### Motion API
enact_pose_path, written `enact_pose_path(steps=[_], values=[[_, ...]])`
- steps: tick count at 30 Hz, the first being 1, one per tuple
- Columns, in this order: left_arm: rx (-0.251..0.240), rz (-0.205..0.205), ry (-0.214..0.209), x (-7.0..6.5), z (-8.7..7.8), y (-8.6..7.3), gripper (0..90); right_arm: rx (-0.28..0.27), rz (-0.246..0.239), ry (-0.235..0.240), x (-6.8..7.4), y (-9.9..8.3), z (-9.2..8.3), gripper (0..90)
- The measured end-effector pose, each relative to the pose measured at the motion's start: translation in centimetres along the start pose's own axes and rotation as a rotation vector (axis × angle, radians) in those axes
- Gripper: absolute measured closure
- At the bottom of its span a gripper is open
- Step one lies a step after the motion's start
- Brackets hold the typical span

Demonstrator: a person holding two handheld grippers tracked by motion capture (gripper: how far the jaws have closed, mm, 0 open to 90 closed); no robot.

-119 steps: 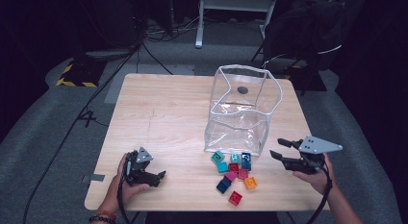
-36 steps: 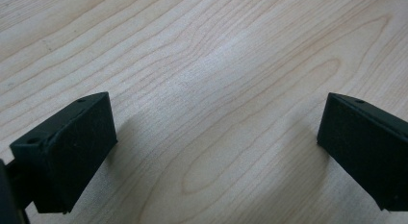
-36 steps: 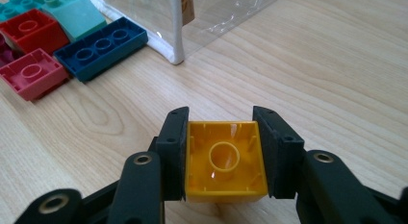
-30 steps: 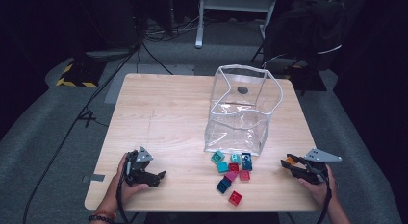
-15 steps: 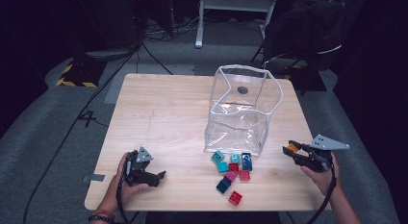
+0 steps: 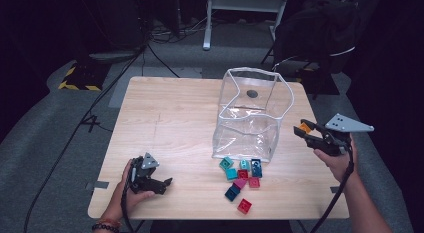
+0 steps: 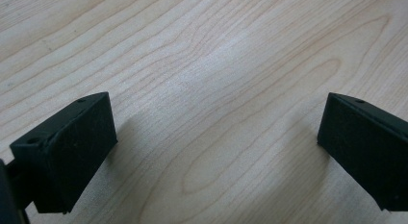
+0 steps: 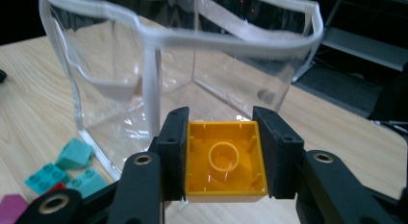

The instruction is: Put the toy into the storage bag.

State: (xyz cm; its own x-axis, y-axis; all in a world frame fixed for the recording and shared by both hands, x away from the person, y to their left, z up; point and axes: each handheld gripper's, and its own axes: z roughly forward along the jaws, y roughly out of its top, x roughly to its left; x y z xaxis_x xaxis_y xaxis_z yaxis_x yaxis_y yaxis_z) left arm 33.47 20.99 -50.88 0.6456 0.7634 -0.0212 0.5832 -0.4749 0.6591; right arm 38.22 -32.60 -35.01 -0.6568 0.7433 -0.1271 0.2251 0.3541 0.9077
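My right gripper [image 8: 225, 156] is shut on a yellow-orange brick [image 8: 225, 159], hollow underside toward the camera. From above, that right gripper [image 6: 306, 131] hangs over the table's right edge, level with the lower half of the clear plastic bag [image 6: 252, 113], and the brick [image 6: 304, 127] shows at its tips. The bag [image 8: 183, 65] stands open-topped just ahead of the held brick. Several loose bricks [image 6: 242, 175], teal, blue, red and magenta, lie in front of the bag. My left gripper [image 6: 165, 183] rests on the table at the front left, jaws wide apart over bare wood [image 7: 216, 118].
The wooden table [image 6: 170, 123] is bare on its left and far side. A dark chair [image 6: 320, 33] and a white stand [image 6: 240, 13] are behind the table. Cables run across the grey floor [image 6: 95, 108] at the left.
The right gripper has risen from the table's front right toward the bag's side, carrying the yellow-orange brick, which left the pile since the oldest frame. The left gripper has stayed put.
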Motion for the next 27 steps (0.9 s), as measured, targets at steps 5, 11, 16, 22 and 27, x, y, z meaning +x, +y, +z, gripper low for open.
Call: enact_pose_path(steps=[5, 11, 16, 22, 27], values=[[0.000, 0.000, 0.000, 0.0, 0.0, 0.0, 0.3, -0.014, -0.026, -0.002, 0.0, 2.1, 0.3, 59.3], [0.000, 0.000, 0.000, 0.0, 0.0, 0.0, 0.2, -0.033, -0.054, -0.011, 0.3, 4.4, 0.7, 59.3], [0.000, 0.000, 0.000, 0.0, 0.0, 0.0, 0.3, -0.054, -0.061, -0.008, 0.4, 6.0, 0.9, 59.3], [0.000, 0.000, 0.000, 0.0, 0.0, 0.0, 0.2, -0.051, -0.074, -0.007, 0.8, 7.4, 1.9, 59.3], [0.000, 0.001, 0.000, 0.0, 0.0, 0.0, 0.3, -0.049, -0.082, 0.008, 1.1, 8.1, 3.1, 59.3]])
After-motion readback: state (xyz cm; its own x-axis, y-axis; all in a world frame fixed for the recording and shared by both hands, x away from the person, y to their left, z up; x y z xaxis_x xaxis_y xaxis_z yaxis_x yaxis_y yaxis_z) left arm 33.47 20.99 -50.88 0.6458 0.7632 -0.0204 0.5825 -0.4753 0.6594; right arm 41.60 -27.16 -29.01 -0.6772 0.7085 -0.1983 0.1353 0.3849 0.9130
